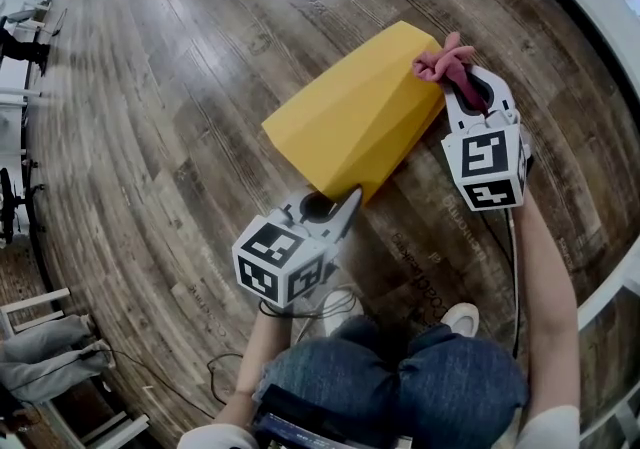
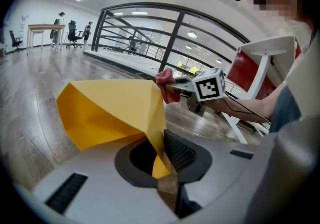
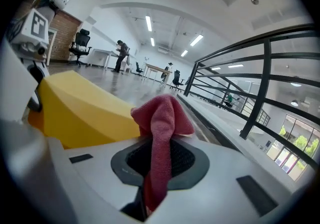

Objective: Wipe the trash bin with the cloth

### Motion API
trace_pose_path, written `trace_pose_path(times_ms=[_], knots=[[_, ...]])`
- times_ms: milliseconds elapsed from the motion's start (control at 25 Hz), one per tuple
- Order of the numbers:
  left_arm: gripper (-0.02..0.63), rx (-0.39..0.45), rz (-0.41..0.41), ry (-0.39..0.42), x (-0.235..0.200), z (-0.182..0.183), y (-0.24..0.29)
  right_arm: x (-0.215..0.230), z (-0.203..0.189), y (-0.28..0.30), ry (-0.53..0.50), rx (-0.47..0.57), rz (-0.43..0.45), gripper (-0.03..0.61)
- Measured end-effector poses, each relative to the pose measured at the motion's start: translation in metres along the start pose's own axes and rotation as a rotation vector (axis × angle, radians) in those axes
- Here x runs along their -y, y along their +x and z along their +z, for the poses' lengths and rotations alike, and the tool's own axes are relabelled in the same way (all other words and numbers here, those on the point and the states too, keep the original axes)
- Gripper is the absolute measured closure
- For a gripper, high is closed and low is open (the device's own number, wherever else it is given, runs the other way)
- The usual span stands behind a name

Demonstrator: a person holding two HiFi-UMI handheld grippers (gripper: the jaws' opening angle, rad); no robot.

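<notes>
The yellow trash bin (image 1: pixel 355 112) lies on its side on the wooden floor (image 1: pixel 180 87), with its near edge at the left gripper (image 1: pixel 343 207), whose narrow jaws pinch that thin wall. What is inside the bin cannot be told. The right gripper (image 1: pixel 472 89) clamps a pink cloth (image 1: pixel 443 62), bunched just ahead of its jaws and touching the bin's far end

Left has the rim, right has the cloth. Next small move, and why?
Probably lower the cloth onto the trash bin's upper face and drag it toward the rim. The right gripper is shut on the cloth beside the bin's far corner, contact unclear, while the left gripper clamps the rim, steadying the bin on its side.
</notes>
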State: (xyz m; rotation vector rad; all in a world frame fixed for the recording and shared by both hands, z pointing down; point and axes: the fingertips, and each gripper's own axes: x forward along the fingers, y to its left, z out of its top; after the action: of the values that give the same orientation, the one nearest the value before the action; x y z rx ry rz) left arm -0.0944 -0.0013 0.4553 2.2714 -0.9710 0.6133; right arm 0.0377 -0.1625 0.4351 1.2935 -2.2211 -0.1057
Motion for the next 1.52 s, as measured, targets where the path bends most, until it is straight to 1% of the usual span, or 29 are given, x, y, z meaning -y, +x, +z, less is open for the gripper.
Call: trace_pose_path(times_ms=[80,160,240,320,440,560,680,800,1000,1200,1360,1520], knots=[[0.575,0.004,0.003,-0.004,-0.001,0.001,0.000,-0.014,0.022,-0.020,0.018,0.074,0.041,0.528],[0.575,0.007,0.008,-0.009,-0.003,0.001,0.000,-0.041,0.042,-0.041,-0.049,0.133,0.125,0.528],[0.575,0.011,0.012,-0.015,-0.004,0.001,-0.001,-0.073,0.053,-0.060,-0.111,0.165,0.210,0.528],[0.575,0.014,0.012,-0.020,-0.004,0.001,-0.001,-0.101,0.056,-0.074,-0.121,0.194,0.271,0.528],[0.575,0.016,0.013,-0.025,-0.004,0.001,-0.001,-0.133,0.057,-0.082,-0.100,0.245,0.324,0.528],[0.575,0.016,0.012,-0.027,-0.004,0.002,-0.001,-0.159,0.054,-0.085,-0.110,0.248,0.384,0.528],[0.575,0.014,0.008,-0.023,-0.004,0.001,-0.001,-0.174,0.049,-0.083,-0.133,0.239,0.409,0.528],[0.575,0.013,0.006,-0.020,-0.004,0.001,-0.001,-0.172,0.043,-0.077,-0.126,0.225,0.398,0.528],[0.575,0.018,0.003,-0.025,-0.005,0.001,-0.002,-0.149,0.029,-0.063,-0.121,0.178,0.335,0.528],[0.575,0.021,-0.001,-0.027,-0.005,0.002,-0.002,-0.119,0.012,-0.048,-0.119,0.133,0.260,0.528],[0.575,0.018,-0.003,-0.025,-0.005,0.002,-0.001,-0.089,-0.003,-0.033,-0.091,0.091,0.188,0.528],[0.575,0.017,-0.005,-0.023,-0.005,0.002,-0.001,-0.062,-0.020,-0.018,-0.056,0.040,0.136,0.528]])
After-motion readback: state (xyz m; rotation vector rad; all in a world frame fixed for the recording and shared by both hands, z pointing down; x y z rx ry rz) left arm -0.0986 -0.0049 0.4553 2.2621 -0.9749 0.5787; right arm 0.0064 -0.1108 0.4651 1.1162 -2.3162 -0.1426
